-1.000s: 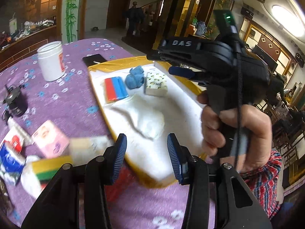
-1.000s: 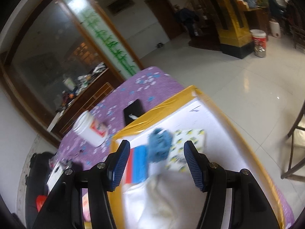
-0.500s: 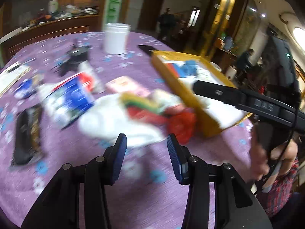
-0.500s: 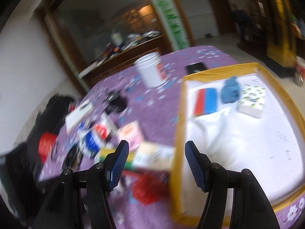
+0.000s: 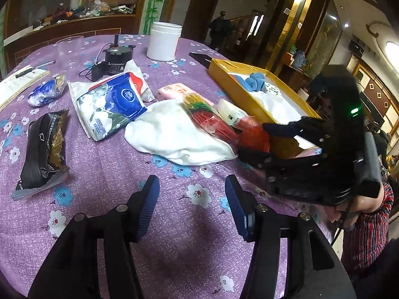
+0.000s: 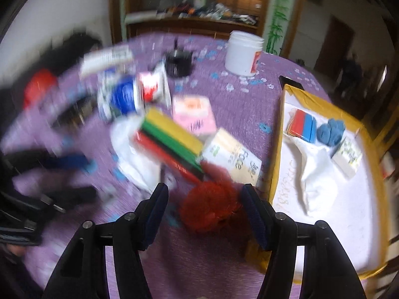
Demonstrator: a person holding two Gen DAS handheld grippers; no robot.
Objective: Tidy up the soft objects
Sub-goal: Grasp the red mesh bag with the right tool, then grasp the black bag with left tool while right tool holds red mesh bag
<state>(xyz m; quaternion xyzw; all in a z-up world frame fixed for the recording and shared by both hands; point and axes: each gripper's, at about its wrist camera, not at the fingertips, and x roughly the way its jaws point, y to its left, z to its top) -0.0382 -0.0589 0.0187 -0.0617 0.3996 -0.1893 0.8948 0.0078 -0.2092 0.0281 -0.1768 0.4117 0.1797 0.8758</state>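
Left gripper (image 5: 192,196): fingers just widened, spread, empty. Right gripper (image 6: 204,209): fingers spread around red pompom (image 6: 212,206); contact unclear. Yellow tray (image 6: 276,164) at 3 o'clock.

- A white plastic jar (image 5: 164,41) stands upright near the far edge of the purple flowered tablecloth (image 5: 104,174)
- A small black motor (image 5: 117,58) with wires sits near the jar, toward the left
- A clear plastic cup (image 5: 67,49) stands near the far left edge
- A black snack packet (image 5: 46,147) lies flat near the left edge
- A paper sheet with a pen (image 5: 35,65) on it lies at the far left edge
- A flat black object (image 5: 200,58) lies just beyond the far end of the yellow box
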